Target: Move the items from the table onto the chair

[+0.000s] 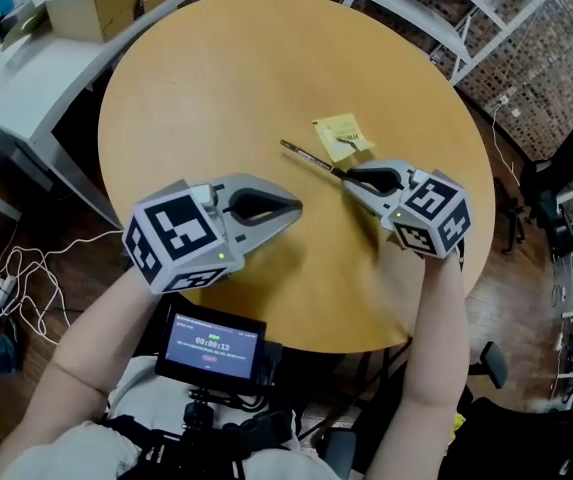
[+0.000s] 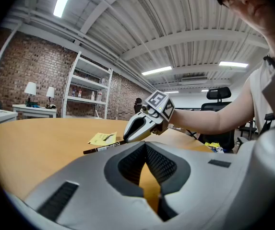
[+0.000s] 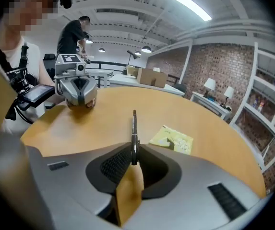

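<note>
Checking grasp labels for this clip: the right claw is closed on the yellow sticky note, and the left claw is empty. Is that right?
Not quite. The right claw is closed on the black pen; the yellow sticky note lies on the table beside it, as the right gripper view shows. The left claw is empty.
</note>
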`<state>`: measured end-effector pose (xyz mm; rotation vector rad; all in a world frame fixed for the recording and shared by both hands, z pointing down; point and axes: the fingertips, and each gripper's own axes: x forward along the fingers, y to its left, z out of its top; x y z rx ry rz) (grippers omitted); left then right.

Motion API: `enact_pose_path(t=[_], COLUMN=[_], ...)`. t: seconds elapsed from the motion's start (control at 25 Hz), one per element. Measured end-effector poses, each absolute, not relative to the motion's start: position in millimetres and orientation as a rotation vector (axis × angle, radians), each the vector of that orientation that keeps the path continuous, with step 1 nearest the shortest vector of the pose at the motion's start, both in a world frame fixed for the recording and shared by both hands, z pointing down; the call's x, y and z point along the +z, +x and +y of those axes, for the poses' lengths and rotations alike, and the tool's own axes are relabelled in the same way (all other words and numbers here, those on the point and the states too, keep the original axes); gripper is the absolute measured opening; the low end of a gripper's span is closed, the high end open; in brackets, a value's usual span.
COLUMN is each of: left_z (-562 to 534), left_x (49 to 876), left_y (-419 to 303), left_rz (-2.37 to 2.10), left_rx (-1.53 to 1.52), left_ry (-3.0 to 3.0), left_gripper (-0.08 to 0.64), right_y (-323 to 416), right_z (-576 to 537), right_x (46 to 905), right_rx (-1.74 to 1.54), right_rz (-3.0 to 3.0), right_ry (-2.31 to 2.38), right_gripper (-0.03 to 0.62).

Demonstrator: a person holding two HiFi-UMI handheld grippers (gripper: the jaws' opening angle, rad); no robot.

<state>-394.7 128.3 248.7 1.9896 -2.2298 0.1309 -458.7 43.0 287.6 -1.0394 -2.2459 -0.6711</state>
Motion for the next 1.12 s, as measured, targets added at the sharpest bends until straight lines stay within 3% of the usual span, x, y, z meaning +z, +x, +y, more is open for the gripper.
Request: enact_pose_path(t=[0.16,0.64,1.12], left_z=[131.2,127.4,97.3], left_x=[249.0,251.1,248.0], left_y=[-396.7,-393.0,-364.6], left_rz=[-2.232,-2.214,-2.167], left_rx=[0.142,0.122,0.096], left_ry=[1.972,1.996,2.063], left_gripper=[0.006,0.008,0.009], right_y=[-446.8,-388.4,-347.7], right_z=[61.7,84.7,44.5], right_x=[263.2,243.8,227.8], right_rx=[-0.671,-0.231,-0.145], right_rz=[-2.395,-2.669,-2.822], right_ry=[-1.046,-0.989,-0.859], right_gripper=[0.067,0.065,0.061])
